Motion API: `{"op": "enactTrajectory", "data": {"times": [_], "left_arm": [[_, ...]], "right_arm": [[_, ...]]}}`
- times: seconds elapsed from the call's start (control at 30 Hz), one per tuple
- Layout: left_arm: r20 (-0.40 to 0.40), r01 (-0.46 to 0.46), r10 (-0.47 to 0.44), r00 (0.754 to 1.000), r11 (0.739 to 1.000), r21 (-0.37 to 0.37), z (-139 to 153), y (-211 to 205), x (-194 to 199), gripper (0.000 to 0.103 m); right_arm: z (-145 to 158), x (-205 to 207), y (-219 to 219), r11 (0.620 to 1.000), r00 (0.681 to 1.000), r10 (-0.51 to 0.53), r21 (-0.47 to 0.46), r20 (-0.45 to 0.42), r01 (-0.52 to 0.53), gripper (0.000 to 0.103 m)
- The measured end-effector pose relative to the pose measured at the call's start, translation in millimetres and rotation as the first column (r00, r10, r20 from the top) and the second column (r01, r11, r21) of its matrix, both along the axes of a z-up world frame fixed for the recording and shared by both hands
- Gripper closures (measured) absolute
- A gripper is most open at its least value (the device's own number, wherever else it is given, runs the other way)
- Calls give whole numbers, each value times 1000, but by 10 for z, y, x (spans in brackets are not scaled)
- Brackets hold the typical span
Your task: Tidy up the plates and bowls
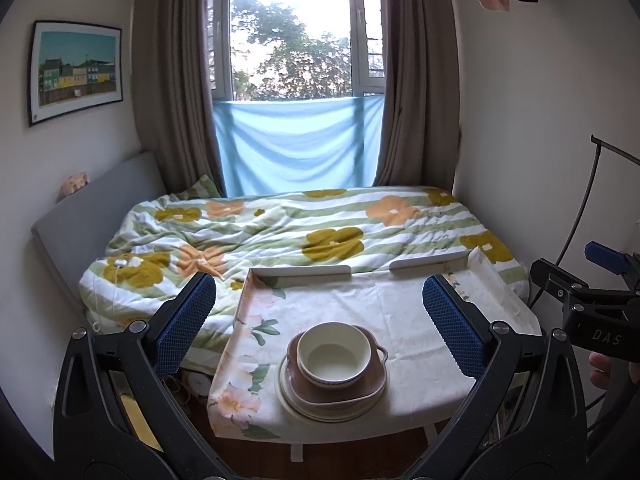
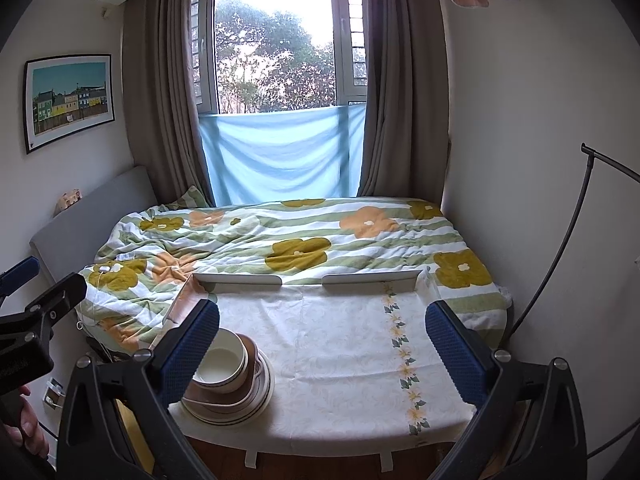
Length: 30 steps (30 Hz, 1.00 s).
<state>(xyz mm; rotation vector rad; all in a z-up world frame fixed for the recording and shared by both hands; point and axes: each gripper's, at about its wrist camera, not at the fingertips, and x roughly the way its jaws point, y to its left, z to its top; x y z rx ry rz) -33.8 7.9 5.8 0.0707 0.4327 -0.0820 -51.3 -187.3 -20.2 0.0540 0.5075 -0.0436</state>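
A round cream ceramic bowl (image 1: 330, 354) sits nested in a brown square dish with a small handle (image 1: 340, 380), itself on a stack of cream round plates (image 1: 320, 402), near the front edge of the cloth-covered counter (image 1: 400, 308), toward its left side. Left tongs (image 1: 320, 320) are spread wide and empty, hovering before the stack. Right tongs (image 2: 322, 344) are likewise spread, gripping nothing, over the counter's front edge.
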Motion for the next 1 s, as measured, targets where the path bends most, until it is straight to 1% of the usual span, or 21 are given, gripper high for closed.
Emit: {"op": "enactTrajectory", "data": {"times": [0.5, 0.6, 0.87, 1.0], "left_arm": [[11, -11, 11, 1000, 1000, -3, 18, 22, 26, 0], [17, -21, 21, 1000, 1000, 3, 18, 24, 20, 0], [58, -67, 64, 996, 996, 51, 2, 7, -16, 0], [62, -51, 48, 997, 998, 42, -13, 17, 19, 0]], "right_arm": [[21, 15, 6, 1000, 1000, 2, -1, 5, -2, 0], [32, 33, -1, 1000, 1000, 4, -4, 6, -4, 0], [24, 42, 50, 1000, 1000, 9, 0, 1, -9, 0], [-2, 100, 74, 1000, 1000, 9, 3, -9, -9, 0]]}}
